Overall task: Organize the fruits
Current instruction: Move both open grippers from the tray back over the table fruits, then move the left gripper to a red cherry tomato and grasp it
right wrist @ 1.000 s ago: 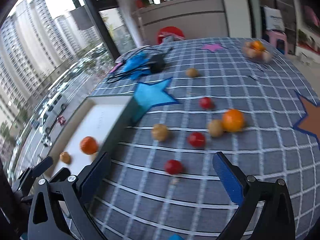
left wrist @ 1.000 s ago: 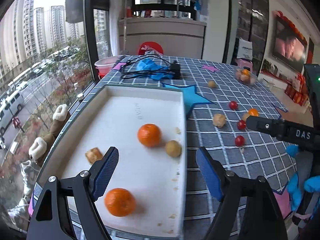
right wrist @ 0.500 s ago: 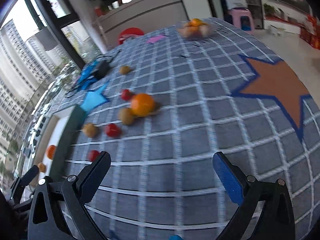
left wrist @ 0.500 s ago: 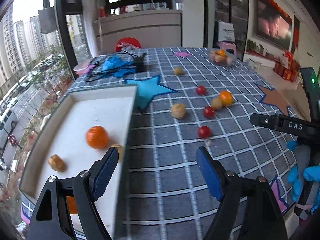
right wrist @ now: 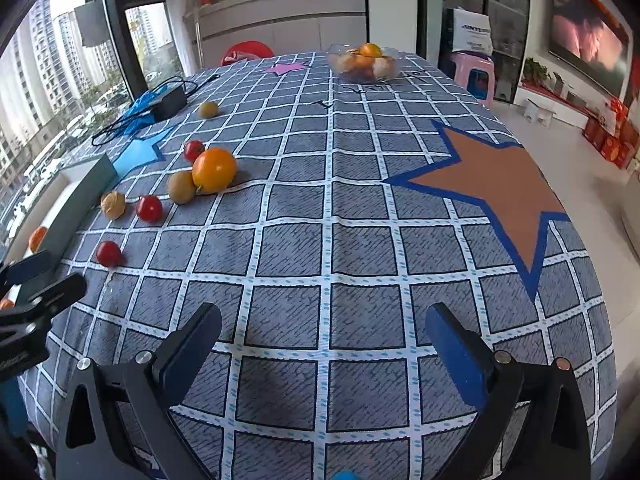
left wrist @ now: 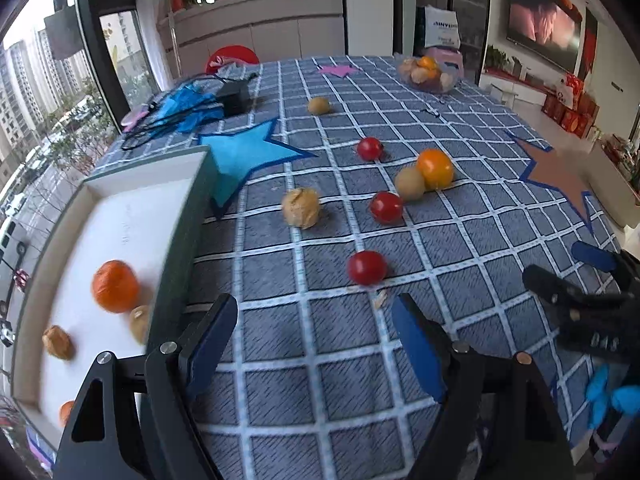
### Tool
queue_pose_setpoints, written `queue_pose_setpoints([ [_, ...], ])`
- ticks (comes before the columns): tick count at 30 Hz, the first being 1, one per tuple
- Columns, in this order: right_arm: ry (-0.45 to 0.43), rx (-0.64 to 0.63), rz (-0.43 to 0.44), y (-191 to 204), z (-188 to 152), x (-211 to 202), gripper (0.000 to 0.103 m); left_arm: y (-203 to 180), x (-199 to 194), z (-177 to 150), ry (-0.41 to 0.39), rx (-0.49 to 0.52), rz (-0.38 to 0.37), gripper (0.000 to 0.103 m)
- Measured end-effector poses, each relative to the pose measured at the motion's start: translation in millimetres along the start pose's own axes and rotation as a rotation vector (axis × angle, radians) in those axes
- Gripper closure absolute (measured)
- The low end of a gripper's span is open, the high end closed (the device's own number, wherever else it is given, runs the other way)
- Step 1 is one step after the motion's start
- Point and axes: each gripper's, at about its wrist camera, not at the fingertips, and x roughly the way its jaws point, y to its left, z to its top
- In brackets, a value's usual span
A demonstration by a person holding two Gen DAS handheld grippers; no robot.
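Right of the shallow white rectangular tray [left wrist: 120, 216], both tongs [left wrist: 314, 346] [right wrist: 322, 346] gape empty; next, probably, the left closes on the nearest small red tomato [left wrist: 366, 267].

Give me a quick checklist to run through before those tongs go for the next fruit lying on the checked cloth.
1. Left tongs open and empty: ok.
2. Right tongs open and empty: ok.
3. Nearest small red tomato sits free, nothing touching it: ok.
4. Round orange fruit free of neighbours: not ok, the tan round fruit is pressed against it.
5. White rectangular tray has bare floor for more fruit: ok.
6. Left tongs lined up on the tomato: not ok, it lies ahead, slightly right of centre.
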Motion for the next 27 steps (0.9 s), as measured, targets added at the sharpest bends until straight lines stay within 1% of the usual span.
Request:
queue_pose_setpoints([
  [4,0.008,-0.021,-0.016,4.5,0.6,2.2,0.0,-10.6,12.8,10.3,0.02,0.012,0.024,0.021],
  [6,0.006,-0.019,-0.011,4.2,1.0,2.1,0.0,-16.8,19.7,15.1,0.024,0.028,0.052,0.026],
  [8,0.001,-0.009,0.002,2.9,1.0,1.3,0.0,-19.3,26.5,17.8,0.046,0.032,0.054,0.031],
  [9,-0.003,-0.004,0.009,2.0,1.0,0.9,0.0,-19.3,27.1,19.1,0.039,0.024,0.051,0.032],
  [11,-0.008,0.006,0.02,0.0,0.6,-0.6,0.0,-19.4,28.4,21.7,0.045,0.023,0.042,0.041],
  [12,-0.01,0.009,0.024,-0.9,0.4,-1.1,0.0,-19.2,28.8,22.8,0.051,0.021,0.037,0.042],
  [14,-0.012,0.011,0.027,-1.5,0.5,-1.5,0.0,-19.6,28.7,23.0,0.053,0.019,0.026,0.056],
  [15,-0.011,0.011,0.026,-1.6,0.5,-1.6,0.0,-20.6,28.0,22.7,0.054,0.022,0.02,0.06],
  [17,-0.011,0.01,0.026,-1.5,0.6,-1.4,0.0,-23.7,26.1,20.9,0.049,0.035,0.023,0.07],
  [19,-0.011,0.009,0.025,-1.7,0.5,-1.4,0.0,-26.9,23.8,17.4,0.037,0.053,0.031,0.074],
  [22,-0.007,0.004,0.018,-1.3,0.3,-1.3,0.0,-28.6,20.0,11.3,0.015,0.069,0.044,0.074],
  [27,0.0,-0.009,0.0,2.7,0.6,0.4,0.0,-20.8,12.8,-0.6,-0.01,0.056,0.031,0.074],
])
